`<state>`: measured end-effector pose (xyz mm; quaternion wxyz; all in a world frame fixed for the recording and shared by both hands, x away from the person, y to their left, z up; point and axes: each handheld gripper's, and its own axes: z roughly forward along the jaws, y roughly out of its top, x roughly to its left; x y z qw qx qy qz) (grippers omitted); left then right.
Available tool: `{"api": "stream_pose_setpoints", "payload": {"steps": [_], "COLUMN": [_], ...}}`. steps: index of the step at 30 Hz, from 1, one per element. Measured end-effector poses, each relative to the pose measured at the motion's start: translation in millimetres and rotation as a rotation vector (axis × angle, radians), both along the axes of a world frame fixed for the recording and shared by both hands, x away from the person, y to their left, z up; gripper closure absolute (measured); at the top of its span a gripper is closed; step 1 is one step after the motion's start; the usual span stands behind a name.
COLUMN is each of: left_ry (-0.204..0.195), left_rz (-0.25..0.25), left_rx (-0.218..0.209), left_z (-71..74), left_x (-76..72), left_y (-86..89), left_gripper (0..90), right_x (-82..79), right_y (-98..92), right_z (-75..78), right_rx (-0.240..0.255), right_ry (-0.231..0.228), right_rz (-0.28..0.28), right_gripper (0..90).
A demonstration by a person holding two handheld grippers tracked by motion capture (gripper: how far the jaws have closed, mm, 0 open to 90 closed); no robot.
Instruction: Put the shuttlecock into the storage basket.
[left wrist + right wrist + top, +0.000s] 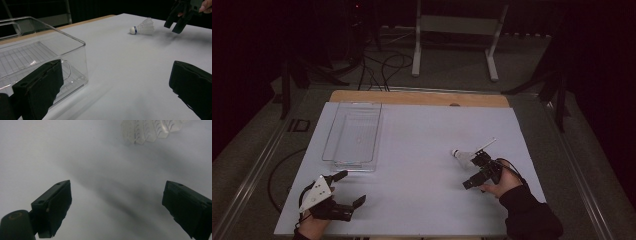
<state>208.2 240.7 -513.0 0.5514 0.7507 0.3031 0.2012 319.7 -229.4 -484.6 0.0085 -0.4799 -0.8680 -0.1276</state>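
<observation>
A white shuttlecock (460, 156) lies on its side on the white table cover (422, 150), right of centre. My right gripper (475, 171) is open just beside and behind its skirt, touching nothing. In the right gripper view the feathered skirt (150, 130) lies at the top edge, ahead of the wide-apart jaws of the right gripper (120, 206). My left gripper (349, 189) is open and empty near the front left corner. In the left gripper view, the left gripper (116, 92) faces the shuttlecock (142, 27), with the right gripper (178, 21) beyond it.
A clear plastic bin (329, 135) stands empty at the left of the table, and its near corner (83, 45) is close to my left jaw. A thin white stick (486, 145) lies just beyond the right gripper. A wooden strip (419, 98) edges the table's far side.
</observation>
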Motion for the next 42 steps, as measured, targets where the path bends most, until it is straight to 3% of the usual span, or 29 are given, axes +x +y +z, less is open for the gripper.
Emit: {"api": "stream_pose_setpoints", "payload": {"steps": [3, 5, 14, 25, 37, 42], "left_ry": [0.001, 0.002, 0.005, 0.015, 0.017, 0.020], "left_rz": [0.000, 0.000, -0.002, -0.006, -0.007, 0.003], "left_rx": [-0.002, -0.002, -0.002, -0.005, -0.005, -0.009], "left_z": [0.0, 0.0, -0.2, -0.7, -0.9, -1.1], "left_x": [0.0, 0.0, 0.3, 0.5, 0.8, 1.2], "left_y": [0.0, 0.0, 0.0, -0.2, 0.1, 0.8], "left_gripper": [0.0, 0.0, 0.0, 0.0, 0.0, 0.0], "right_x": [1.0, 2.6, 9.9, 23.4, 40.1, 46.0], "right_y": [2.6, 5.0, 9.7, 17.2, 24.7, 25.9], "right_z": [-2.0, -3.3, -3.0, -0.2, -4.0, -5.2], "right_rx": [-0.013, 0.003, -0.010, -0.030, -0.046, -0.030], "right_ry": [0.002, 0.016, 0.003, -0.036, -0.042, -0.045], "right_rz": [-0.001, 0.004, -0.013, -0.029, -0.026, -0.028], "right_gripper": [9.0, 9.2, 14.4, 31.8, 44.4, 50.9]}}
